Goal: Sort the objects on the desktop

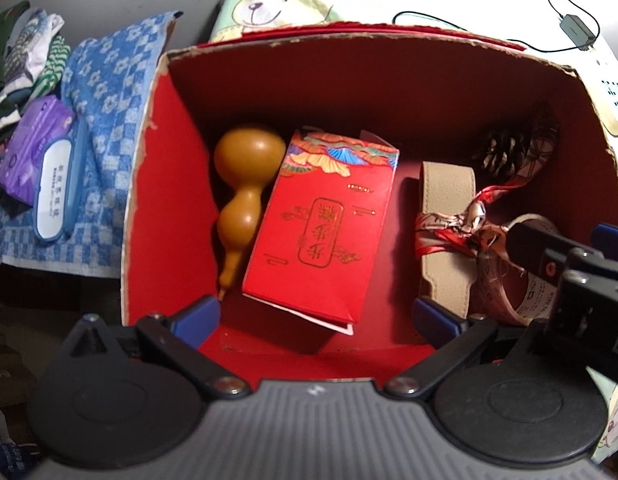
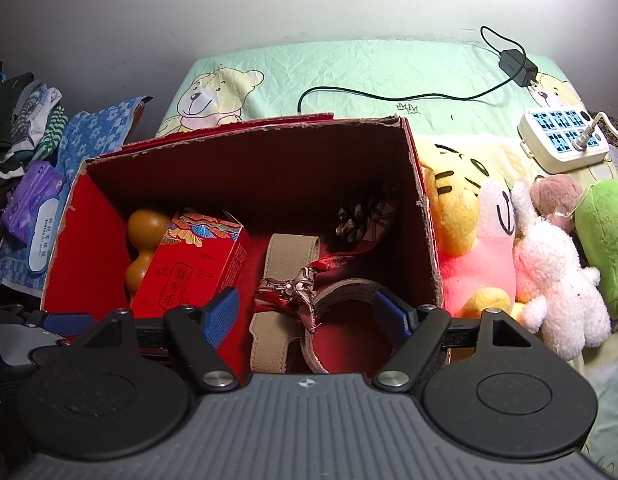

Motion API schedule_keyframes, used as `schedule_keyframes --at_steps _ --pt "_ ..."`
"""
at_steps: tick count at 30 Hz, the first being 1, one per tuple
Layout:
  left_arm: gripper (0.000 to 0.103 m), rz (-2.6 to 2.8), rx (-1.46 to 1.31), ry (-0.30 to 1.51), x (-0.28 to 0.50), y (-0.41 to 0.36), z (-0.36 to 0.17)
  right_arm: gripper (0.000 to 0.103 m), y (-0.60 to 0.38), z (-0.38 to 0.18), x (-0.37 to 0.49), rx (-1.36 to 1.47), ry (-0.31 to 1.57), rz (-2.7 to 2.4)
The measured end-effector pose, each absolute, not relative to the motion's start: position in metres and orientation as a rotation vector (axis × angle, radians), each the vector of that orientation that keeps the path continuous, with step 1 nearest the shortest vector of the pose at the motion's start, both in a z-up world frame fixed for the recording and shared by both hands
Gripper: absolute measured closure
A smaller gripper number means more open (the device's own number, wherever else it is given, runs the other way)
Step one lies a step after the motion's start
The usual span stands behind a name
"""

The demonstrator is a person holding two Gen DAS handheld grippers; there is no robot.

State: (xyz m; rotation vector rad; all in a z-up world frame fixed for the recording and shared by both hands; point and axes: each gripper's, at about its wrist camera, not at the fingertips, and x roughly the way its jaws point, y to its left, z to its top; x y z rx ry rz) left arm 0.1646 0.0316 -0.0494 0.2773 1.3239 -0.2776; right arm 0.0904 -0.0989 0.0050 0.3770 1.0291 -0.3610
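The red cardboard box (image 1: 157, 184) sits open, its torn rim ragged — inside lie a red packet (image 1: 321, 232), a gourd (image 1: 239, 200) touching its left edge, a beige strap (image 1: 447, 220), a tape roll (image 2: 341, 328) and a pinecone (image 1: 501, 148). Left tool (image 1: 315, 316) and right tool (image 2: 307, 312) both hover spread wide, empty — plush toys (image 2: 521, 240) crowd the box's right wall.

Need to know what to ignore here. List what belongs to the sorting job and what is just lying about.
Part of the job: red box, gourd, red packet, beige strap, tape roll, pine cone, plush toys.

Just lying about: power strip, charger, wet wipes, clothes.
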Motion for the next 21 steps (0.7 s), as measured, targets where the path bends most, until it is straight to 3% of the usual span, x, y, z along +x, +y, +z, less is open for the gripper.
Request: schedule_keyframes --at_steps 21 --pt "0.000 -0.223 0.274 1.252 0.176 0.045 -0.035 0.027 -0.095 0.003 0.114 0.368 1.023 -0.326"
